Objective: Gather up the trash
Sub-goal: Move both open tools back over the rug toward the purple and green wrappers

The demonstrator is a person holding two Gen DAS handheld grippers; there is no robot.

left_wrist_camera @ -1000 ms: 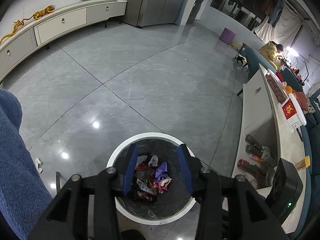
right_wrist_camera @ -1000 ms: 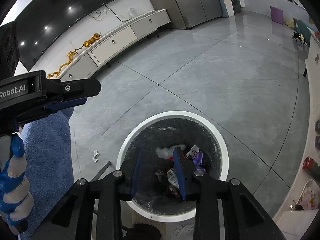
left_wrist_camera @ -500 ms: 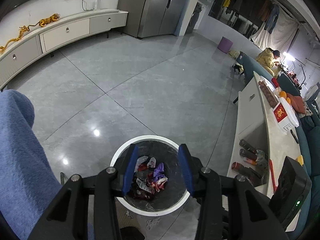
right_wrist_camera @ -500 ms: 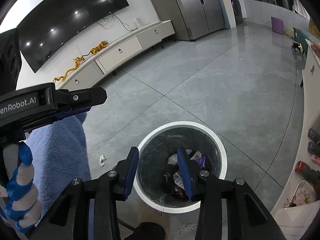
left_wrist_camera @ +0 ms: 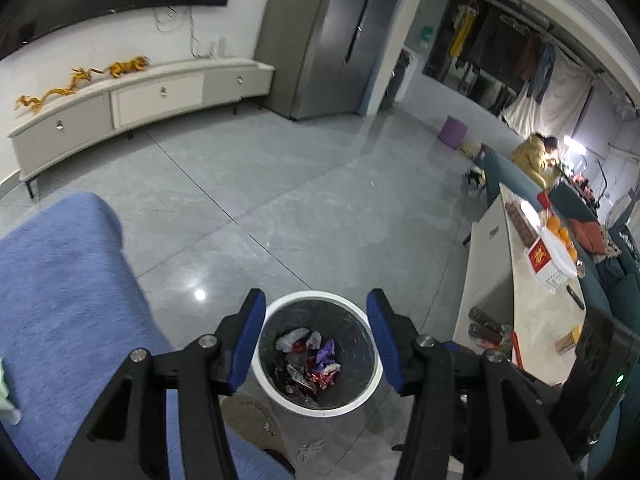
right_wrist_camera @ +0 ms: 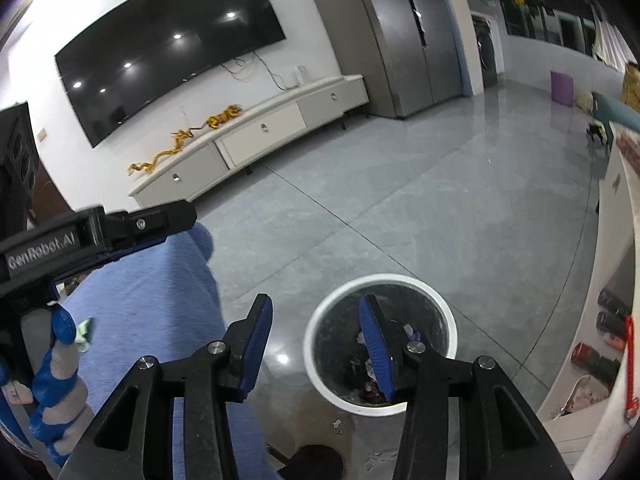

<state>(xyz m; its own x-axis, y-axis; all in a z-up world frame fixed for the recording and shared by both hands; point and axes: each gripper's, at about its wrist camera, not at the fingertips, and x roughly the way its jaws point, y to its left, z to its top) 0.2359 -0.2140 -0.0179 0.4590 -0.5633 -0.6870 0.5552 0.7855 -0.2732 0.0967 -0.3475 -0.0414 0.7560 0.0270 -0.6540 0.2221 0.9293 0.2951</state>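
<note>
**Both claws lift away from the bin, with bits of trash still left to pick up**

Both claws have gone up and back since a moment ago; the trash bin (left_wrist_camera: 320, 350) looks smaller now and more of the room shows; the right gripper (right_wrist_camera: 316, 344) has also slid to the left of the bin, so the bin sits behind its right finger only.

The left gripper (left_wrist_camera: 316, 338) hangs right above the bin, fingers spread wide with nothing between them; the right gripper is spread wide too and holds nothing; so both claws are let go and bare.

Inside the bin, on the black liner, lies a small heap of wrappers (left_wrist_camera: 310, 358), red, white and purple; that part of the job looks done.

Some trash is still out, I think; a small white scrap (left_wrist_camera: 308, 450) lies on the floor just in front of the bin, close to a fuzzy beige slipper (left_wrist_camera: 250, 420); the right view shows more white scraps (right_wrist_camera: 378, 458) on the floor in front of the bin; a little green and white scrap (right_wrist_camera: 83, 334) sits on the blue cushion (left_wrist_camera: 68, 312), well to the left of the bin.

So the job looks partly done; the bin has a pile in it, and the loose bits near it and on the cushion are what I would guess comes next.
</note>
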